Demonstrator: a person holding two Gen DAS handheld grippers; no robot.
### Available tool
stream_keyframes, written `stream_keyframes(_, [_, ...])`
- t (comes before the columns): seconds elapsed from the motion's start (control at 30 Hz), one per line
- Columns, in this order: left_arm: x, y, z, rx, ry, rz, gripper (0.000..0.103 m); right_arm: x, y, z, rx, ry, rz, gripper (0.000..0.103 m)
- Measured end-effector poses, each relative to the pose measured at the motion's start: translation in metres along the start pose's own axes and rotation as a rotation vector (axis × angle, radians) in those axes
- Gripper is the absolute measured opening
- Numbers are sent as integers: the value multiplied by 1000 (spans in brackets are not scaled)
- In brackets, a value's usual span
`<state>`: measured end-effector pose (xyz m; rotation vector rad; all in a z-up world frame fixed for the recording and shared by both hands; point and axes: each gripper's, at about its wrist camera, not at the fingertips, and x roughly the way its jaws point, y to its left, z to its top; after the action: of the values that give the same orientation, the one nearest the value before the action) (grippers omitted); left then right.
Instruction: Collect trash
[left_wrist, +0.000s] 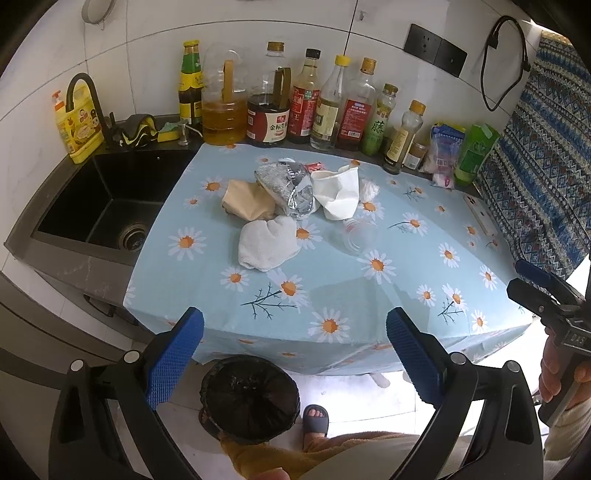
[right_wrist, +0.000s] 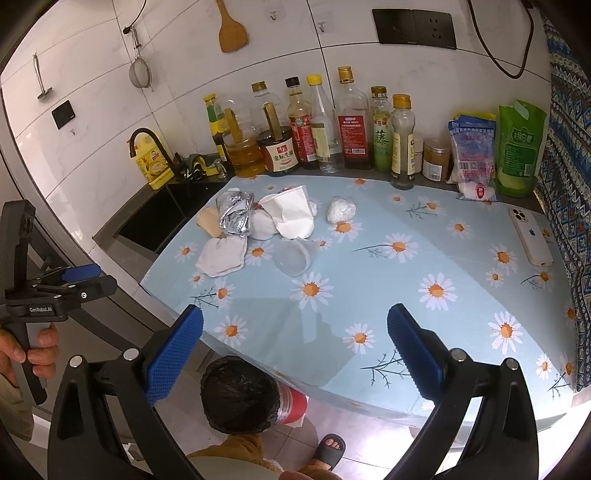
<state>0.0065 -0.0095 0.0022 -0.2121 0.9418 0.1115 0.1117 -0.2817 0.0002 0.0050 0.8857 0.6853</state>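
1. The tabletop (right_wrist: 461, 306), under a pale blue daisy-print cloth, fills most of both views. Its near half and right side are bare cloth, and the cloth hangs over the near edge.
2. A black sink (left_wrist: 110, 206) borders the tabletop's left edge, with a dark tap (left_wrist: 86, 99) behind it.
3. A row of bottles (right_wrist: 317, 129) and pouches lines the back edge against the tiled wall, so the far side is closed off.
4. A bin with a black liner (left_wrist: 249, 398) stands on the floor just below the near edge (its mouth faces up, between the fingers of each gripper in both views). A person's foot in a grey slipper (left_wrist: 316, 419) is beside it.
5. The trash sits in a loose cluster left of centre, toward the back: a crumpled foil wrapper (left_wrist: 291, 190), a crushed white paper cup (left_wrist: 338, 194), a tan paper piece (left_wrist: 245, 201), a white crumpled tissue (left_wrist: 266, 243) and a clear plastic cup (left_wrist: 356, 236) lying on its side nearest the open cloth. A small clear bag (right_wrist: 341, 208) lies just right of the cluster.
6. A white phone (right_wrist: 530, 236) lies near the right edge, well apart from the trash.
7. The left gripper (left_wrist: 295, 350) hovers off the near edge, jaws spread wide and empty.
8. The right gripper (right_wrist: 295, 350) does likewise, jaws apart and empty.
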Motion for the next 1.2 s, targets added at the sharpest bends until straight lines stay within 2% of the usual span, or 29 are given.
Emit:
stream_keyframes(0.73, [1, 1, 0, 3, 25, -7, 96, 4, 5, 2, -4, 24, -3, 99])
stream_keyframes(1.2, [-15, -3, -7, -16, 21, -19, 96, -6, 7, 2, 4, 38, 15, 99])
